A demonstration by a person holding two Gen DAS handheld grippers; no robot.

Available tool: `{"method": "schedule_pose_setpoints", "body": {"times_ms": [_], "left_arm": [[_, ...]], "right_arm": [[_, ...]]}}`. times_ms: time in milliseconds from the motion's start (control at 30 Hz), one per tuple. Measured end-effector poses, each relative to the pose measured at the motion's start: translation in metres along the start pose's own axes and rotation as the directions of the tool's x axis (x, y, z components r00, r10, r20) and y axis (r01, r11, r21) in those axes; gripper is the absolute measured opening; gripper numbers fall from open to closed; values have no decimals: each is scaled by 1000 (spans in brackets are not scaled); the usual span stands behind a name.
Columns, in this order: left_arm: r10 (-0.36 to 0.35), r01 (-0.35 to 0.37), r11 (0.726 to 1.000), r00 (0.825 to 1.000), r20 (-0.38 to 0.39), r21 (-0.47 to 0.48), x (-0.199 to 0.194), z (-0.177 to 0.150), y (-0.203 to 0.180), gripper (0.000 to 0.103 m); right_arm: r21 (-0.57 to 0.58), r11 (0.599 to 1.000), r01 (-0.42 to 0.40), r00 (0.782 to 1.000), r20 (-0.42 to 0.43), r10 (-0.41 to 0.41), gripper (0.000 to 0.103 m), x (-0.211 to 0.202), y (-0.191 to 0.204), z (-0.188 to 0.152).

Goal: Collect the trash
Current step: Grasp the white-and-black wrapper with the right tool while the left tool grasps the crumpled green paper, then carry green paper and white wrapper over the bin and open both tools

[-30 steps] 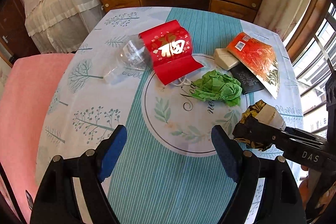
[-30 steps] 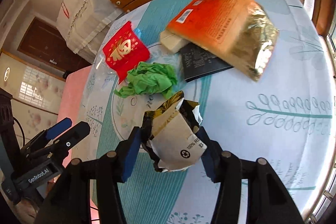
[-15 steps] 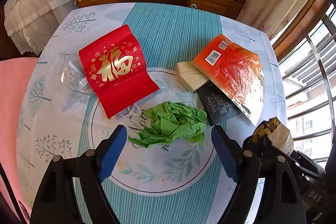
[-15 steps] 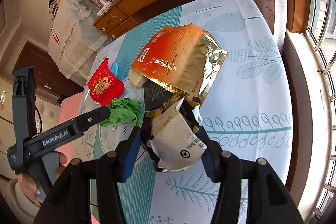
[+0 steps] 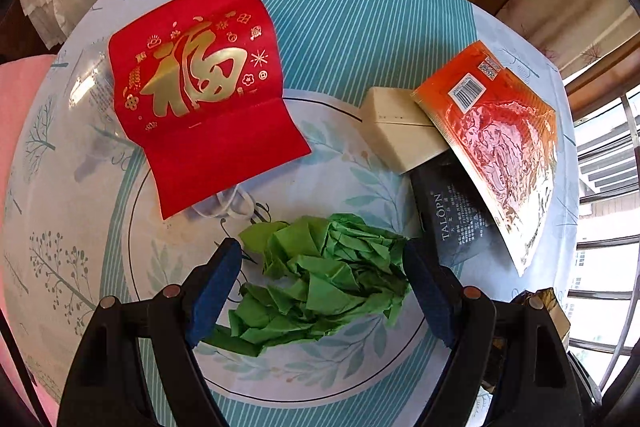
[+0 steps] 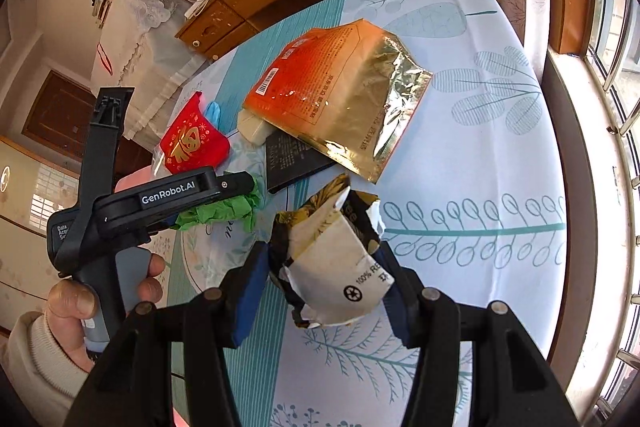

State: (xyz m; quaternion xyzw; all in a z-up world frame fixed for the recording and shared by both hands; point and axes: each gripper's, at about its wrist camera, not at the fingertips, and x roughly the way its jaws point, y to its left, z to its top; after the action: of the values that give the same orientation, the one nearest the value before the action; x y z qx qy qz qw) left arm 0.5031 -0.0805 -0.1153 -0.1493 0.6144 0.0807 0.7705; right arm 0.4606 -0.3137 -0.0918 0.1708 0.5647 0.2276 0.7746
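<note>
Two pieces of trash concern me at once. My right tongs (image 6: 320,291) are clamped on a crumpled paper wrapper (image 6: 332,263), held above the surface (image 6: 480,155); it is light and already squashed, so the grip need only be gentle.

My left tongs (image 5: 320,287) stand wide apart, straddling the green crumpled paper (image 5: 324,279), which lies on the surface near the middle of the printed ring. I cannot tell for sure whether the pads brush its edges, but they are not squeezing it.

That wad looks feather-light, soft and springy, with loose flaps. I judge it will compress a lot, so I should close across its thick middle, not on a stray corner that could tear or slip free.
</note>
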Motion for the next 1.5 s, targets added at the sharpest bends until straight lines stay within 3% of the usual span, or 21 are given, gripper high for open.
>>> {"method": "schedule_pose_setpoints", "body": {"times_ms": [233,267,333,400,800,1033,1300,1500], "left_arm": [[-29,29,999,1000,1,18,2,-18,8,80],[-23,23,999,1000,5,30,0,-22,8,77],[-11,10,998,1000,22,66,-3,-31,7,58],[-25,23,996,999,23,90,-7,-37,8,51],[-57,46,987,996,69,153,-58,-100,44,49],[-133,104,968,984,118,229,-122,-164,89,49],[-225,162,930,960,165,330,-193,-244,170,49],[-273,182,908,940,205,376,-224,-295,235,49]], "right_arm": [[8,1000,8,1000,-4,-8,53,0,1,-7],[8,1000,9,1000,-4,-9,53,0,2,-8],[10,1000,10,1000,-4,-10,53,0,4,-11],[9,1000,12,1000,-1,-12,53,0,7,-16],[-21,998,52,998,34,-51,53,-22,53,-60],[-8,995,102,990,94,-101,53,-49,105,-120],[24,987,158,977,141,-160,53,-71,180,-223],[26,980,196,970,140,-198,53,-68,221,-298]]}}
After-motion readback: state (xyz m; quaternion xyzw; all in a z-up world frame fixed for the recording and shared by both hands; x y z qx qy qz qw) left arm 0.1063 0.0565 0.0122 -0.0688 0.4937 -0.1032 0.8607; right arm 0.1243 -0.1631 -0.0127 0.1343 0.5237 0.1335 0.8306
